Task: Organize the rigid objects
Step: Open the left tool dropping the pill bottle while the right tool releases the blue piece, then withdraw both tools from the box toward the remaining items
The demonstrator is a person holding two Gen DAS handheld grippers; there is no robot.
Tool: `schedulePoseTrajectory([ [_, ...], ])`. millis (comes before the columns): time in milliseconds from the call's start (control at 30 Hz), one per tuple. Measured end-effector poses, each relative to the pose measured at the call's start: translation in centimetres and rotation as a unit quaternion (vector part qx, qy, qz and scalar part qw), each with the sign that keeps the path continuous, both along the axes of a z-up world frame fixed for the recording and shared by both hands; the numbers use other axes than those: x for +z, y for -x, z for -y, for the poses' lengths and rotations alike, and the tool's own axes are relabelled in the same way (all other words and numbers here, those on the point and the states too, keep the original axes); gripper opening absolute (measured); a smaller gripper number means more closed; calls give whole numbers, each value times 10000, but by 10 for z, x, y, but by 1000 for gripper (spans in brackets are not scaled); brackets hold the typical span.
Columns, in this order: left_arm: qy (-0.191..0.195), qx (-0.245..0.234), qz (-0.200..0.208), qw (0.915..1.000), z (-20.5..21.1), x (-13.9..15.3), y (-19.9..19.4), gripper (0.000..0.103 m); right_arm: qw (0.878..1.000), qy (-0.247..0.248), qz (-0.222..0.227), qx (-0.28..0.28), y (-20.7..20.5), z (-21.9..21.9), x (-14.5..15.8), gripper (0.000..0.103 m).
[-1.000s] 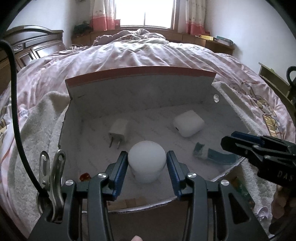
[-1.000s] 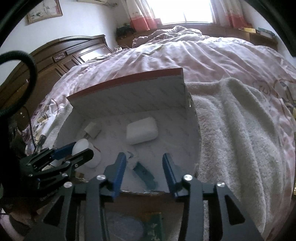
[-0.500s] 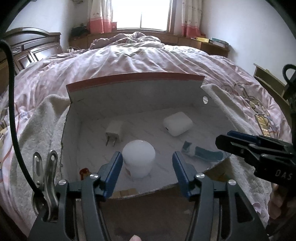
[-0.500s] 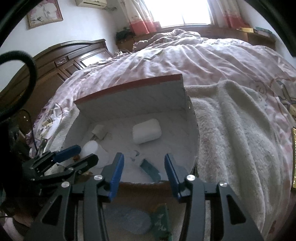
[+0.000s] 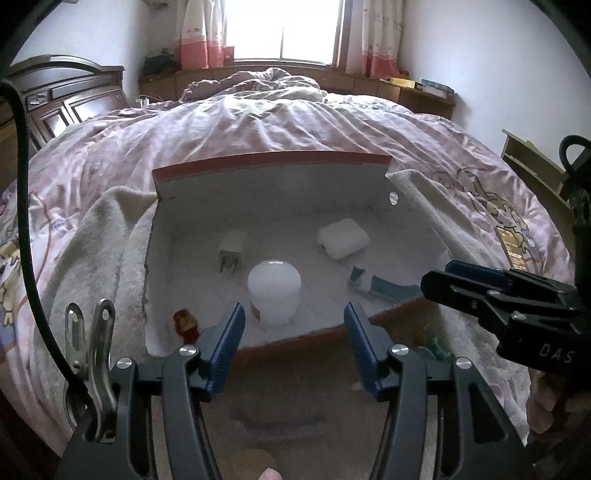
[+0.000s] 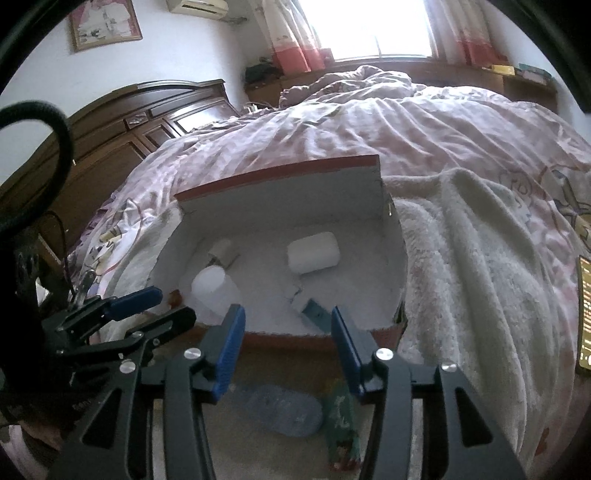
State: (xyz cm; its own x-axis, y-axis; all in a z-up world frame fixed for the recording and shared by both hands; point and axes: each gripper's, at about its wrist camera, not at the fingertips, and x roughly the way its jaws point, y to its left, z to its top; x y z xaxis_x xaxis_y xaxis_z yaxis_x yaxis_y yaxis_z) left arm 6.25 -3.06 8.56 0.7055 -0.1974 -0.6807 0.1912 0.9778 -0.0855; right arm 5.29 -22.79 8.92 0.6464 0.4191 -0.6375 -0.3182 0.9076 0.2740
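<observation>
Indoors, a white box [image 5: 266, 192] rests on a pink-quilted bed [image 5: 295, 125] beneath a bright window [image 5: 282, 29].

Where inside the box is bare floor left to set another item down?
Free: the back strip of the box behind the charger plug and white case; the right side beyond the case. Crowded: the front, with white jar, blue-white tube and small red item.

Jar [image 5: 274, 291] in box [image 5: 273, 184]; charger [image 5: 232, 251] behind.
</observation>
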Motion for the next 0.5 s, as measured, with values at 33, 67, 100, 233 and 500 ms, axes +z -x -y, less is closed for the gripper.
schedulePoseTrajectory([
  [33,3,-13,-12,10000,0,0,2,57,10000,20,7,15,3,-1,0,51],
  [67,5,-28,-28,10000,1,0,5,57,10000,47,16,34,6,-2,1,51],
  [100,10,-49,-41,10000,2,0,8,57,10000,58,20,54,9,-2,0,51],
  [233,2,-119,-78,9999,5,-1,19,57,9997,110,21,195,23,-6,-1,52],
  [500,-97,-209,-159,9996,5,-6,41,57,9986,220,-63,469,47,-14,-10,54],
])
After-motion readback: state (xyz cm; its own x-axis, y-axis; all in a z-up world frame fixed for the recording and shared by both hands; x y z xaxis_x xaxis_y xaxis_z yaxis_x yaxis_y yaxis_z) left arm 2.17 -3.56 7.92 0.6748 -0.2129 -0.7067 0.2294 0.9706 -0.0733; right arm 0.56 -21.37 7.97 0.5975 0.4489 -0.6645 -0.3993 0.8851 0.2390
